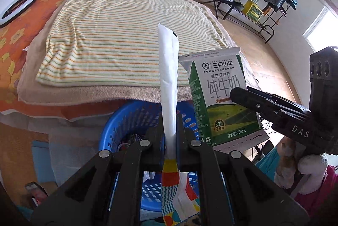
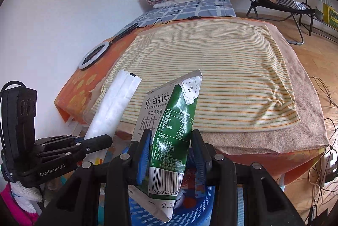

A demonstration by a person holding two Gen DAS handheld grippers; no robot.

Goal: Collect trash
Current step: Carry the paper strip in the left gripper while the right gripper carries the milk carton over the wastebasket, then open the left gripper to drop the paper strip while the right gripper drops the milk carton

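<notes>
My left gripper (image 1: pixel 170 131) is shut on a flat white snack wrapper (image 1: pixel 168 78) with a colourful lower end, held upright over the blue plastic basket (image 1: pixel 118 120). To its right in the left wrist view the green-and-white milk carton (image 1: pixel 219 99) hangs in my right gripper (image 1: pixel 238 97). In the right wrist view my right gripper (image 2: pixel 171 141) is shut on that squashed milk carton (image 2: pixel 173 131), above the blue basket (image 2: pixel 190 211). The left gripper (image 2: pixel 101 142) and white wrapper (image 2: pixel 114 105) show at the left there.
A bed with a striped towel (image 1: pixel 126 36) over a beige blanket lies just behind the basket. A ring light (image 2: pixel 94 55) and cable rest on the orange sheet. A folding chair (image 2: pixel 274 0) and clothes rack (image 1: pixel 270 0) stand beyond on the wooden floor. Cables (image 2: pixel 325 141) trail at the right.
</notes>
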